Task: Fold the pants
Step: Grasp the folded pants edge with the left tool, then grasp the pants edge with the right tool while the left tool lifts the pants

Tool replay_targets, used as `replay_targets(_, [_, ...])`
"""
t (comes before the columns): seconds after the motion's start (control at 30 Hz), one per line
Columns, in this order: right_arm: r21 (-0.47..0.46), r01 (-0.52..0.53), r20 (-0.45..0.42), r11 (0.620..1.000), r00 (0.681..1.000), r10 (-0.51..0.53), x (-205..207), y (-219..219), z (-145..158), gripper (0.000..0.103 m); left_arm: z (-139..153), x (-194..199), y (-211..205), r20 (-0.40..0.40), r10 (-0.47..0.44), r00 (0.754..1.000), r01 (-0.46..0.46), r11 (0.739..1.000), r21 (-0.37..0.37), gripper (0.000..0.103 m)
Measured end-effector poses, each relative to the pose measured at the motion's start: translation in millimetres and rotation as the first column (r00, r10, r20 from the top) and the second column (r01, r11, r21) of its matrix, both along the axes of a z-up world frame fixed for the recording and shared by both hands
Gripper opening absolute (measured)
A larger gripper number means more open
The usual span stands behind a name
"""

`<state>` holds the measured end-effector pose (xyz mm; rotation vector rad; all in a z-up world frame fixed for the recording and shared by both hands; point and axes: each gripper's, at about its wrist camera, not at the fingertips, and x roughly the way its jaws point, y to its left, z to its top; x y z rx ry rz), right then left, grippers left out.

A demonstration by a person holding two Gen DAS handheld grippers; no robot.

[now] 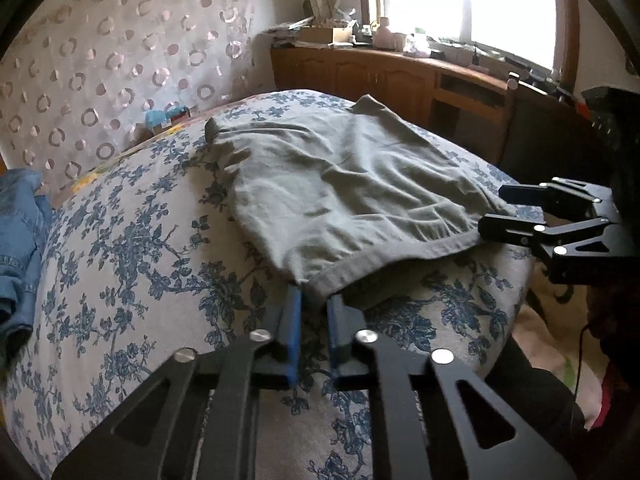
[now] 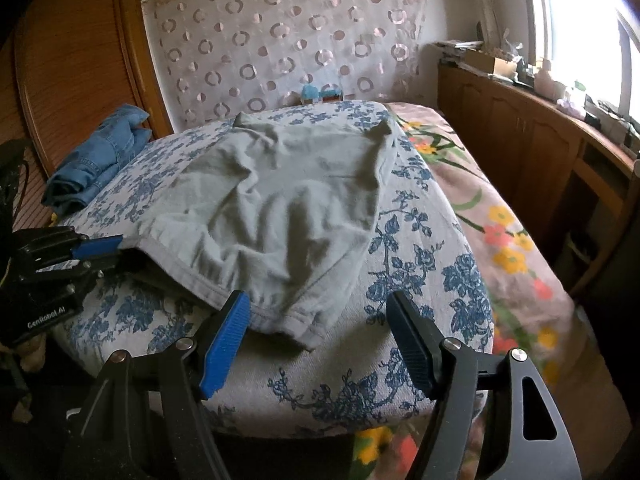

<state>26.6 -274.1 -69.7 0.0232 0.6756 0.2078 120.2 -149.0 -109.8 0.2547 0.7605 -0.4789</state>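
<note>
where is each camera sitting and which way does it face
Left wrist: sits on the left gripper, looking down along its blue fingers across the bed toward the window; its jaws are shut on the hem of the grey pants, and the right gripper shows at right.
Right wrist: sits on the right gripper, facing the patterned curtain; its jaws stand open at the pants' near corner, and the left gripper shows at left.
Shared: pants, bed, folded jeans, both grippers.
</note>
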Motion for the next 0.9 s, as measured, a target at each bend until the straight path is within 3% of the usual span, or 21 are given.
replay_targets(0.33, [0.033,-0.013,-0.001,0.999,1.0,0.013,-4.5,3.2,0.2,0.055,-2.5,-5.1,3.5,-0.01,0.013,1.0,-0.013,1.0,-0.008,0.008])
replay_targets(0.57, [-0.019,-0.032,0.01,0.999,0.999,0.032,-4.1,20.5,-2.8,0.048,-3.3,-4.9,4.1,-0.013,0.017,1.0,-0.017,1.0,-0.009,0.008])
replay_targets(0.9, [0.061,-0.085,-0.005,0.995,0.996,0.086,0.5,20.7,-6.2,0.018,-7.0,0.6,3.4,-0.017,0.032,0.999,-0.032,0.999,-0.003,0.013])
